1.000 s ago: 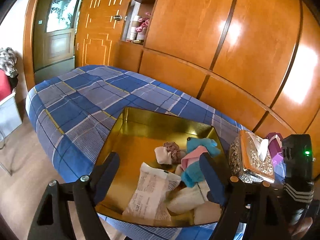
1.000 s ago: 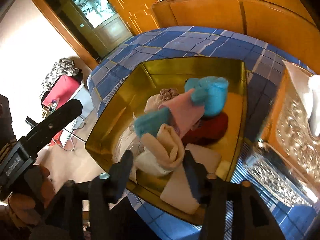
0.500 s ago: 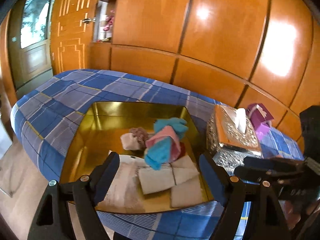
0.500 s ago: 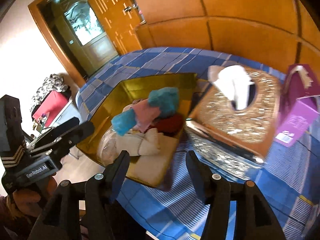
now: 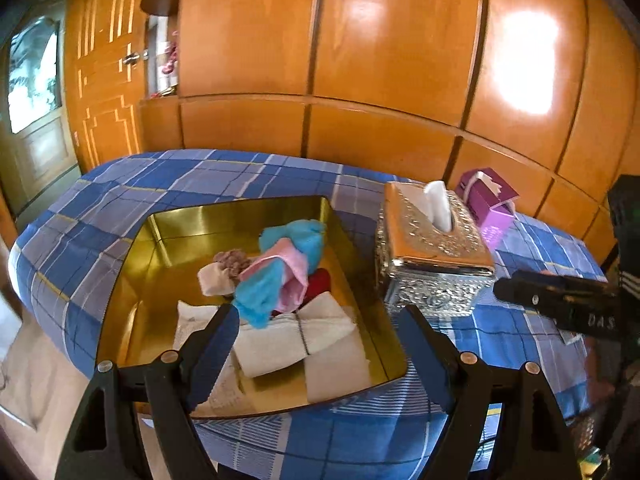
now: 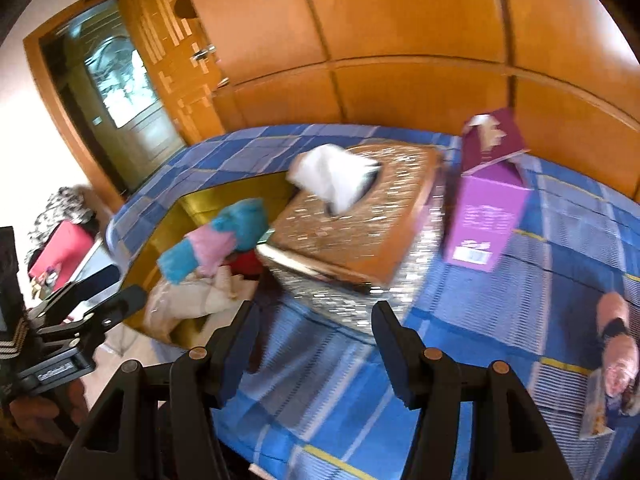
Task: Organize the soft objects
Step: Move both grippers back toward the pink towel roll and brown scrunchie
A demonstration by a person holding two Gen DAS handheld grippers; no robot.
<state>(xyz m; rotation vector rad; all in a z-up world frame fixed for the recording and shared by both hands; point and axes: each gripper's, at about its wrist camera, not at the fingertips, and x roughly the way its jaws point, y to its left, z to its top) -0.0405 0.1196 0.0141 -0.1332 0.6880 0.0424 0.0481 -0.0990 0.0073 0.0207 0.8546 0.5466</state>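
Note:
A gold tray [image 5: 168, 220] on the blue plaid table holds soft things: a blue and pink cloth bundle [image 5: 280, 268], folded white cloths [image 5: 292, 340], a small beige and mauve piece [image 5: 224, 272], a red piece [image 5: 320, 280]. My left gripper [image 5: 316, 356] is open and empty above the tray's near edge. My right gripper [image 6: 316, 344] is open and empty, over the table in front of the silver tissue box [image 6: 360, 224]; it shows at the right of the left wrist view [image 5: 560, 300]. The bundle [image 6: 216, 240] shows in the right wrist view.
The silver tissue box [image 5: 432, 248] stands right of the tray, a purple carton [image 5: 488, 204] behind it. A packet with a pink item [image 6: 612, 372] lies at the table's right. Wooden wall panels stand behind the table. A door is at the far left.
Both grippers have pulled back and swung right. The right gripper has left the tray and now faces the tissue box. The soft things lie still in the tray.

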